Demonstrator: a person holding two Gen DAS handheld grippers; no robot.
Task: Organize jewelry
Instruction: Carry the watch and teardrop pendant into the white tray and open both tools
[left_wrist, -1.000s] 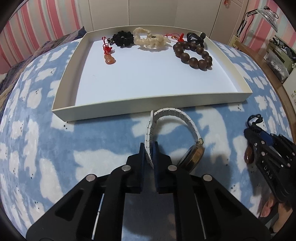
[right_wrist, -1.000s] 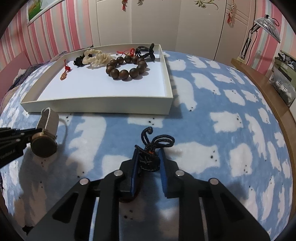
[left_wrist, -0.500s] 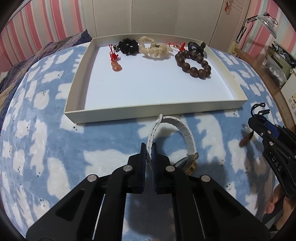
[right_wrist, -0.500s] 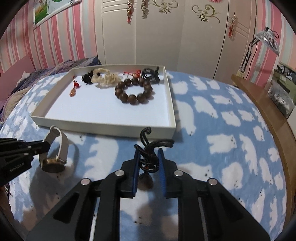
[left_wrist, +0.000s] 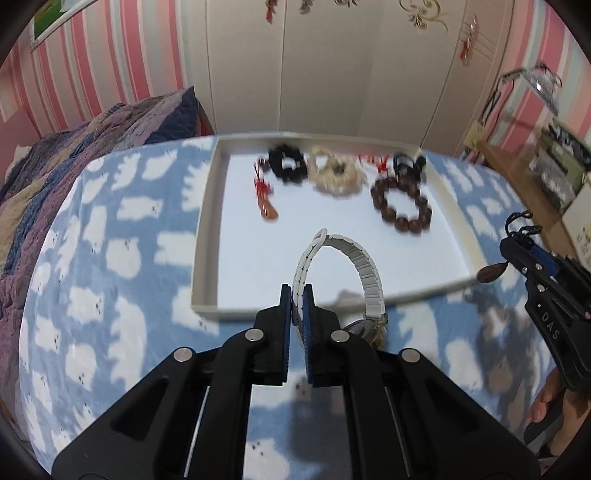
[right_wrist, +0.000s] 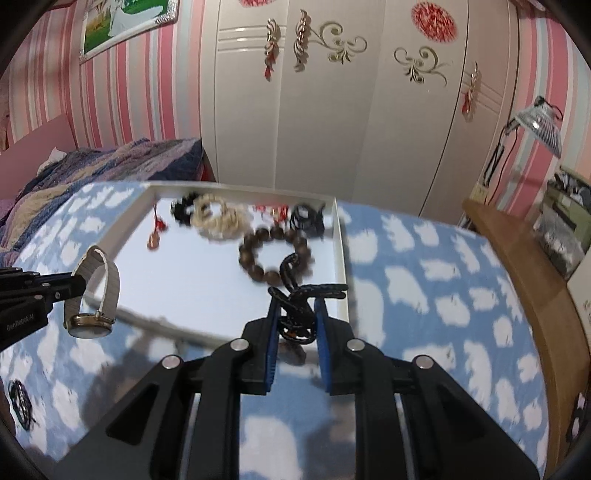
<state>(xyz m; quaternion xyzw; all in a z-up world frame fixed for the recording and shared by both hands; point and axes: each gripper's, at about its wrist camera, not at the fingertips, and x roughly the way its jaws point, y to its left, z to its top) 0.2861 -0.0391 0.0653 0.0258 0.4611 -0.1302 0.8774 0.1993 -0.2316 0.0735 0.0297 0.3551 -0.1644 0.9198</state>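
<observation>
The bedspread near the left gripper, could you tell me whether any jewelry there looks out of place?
Yes: a dark beaded loop lies alone on the bedspread, well outside the tray that holds the other pieces.

The left hand-held gripper (left_wrist: 297, 295) is held raised, its jaws clamped nearly together; the right hand-held gripper (right_wrist: 295, 314) is likewise raised and closed.

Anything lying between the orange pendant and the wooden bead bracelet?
No: bare white tray floor separates pendant and bracelet, seen in the left wrist view.
</observation>
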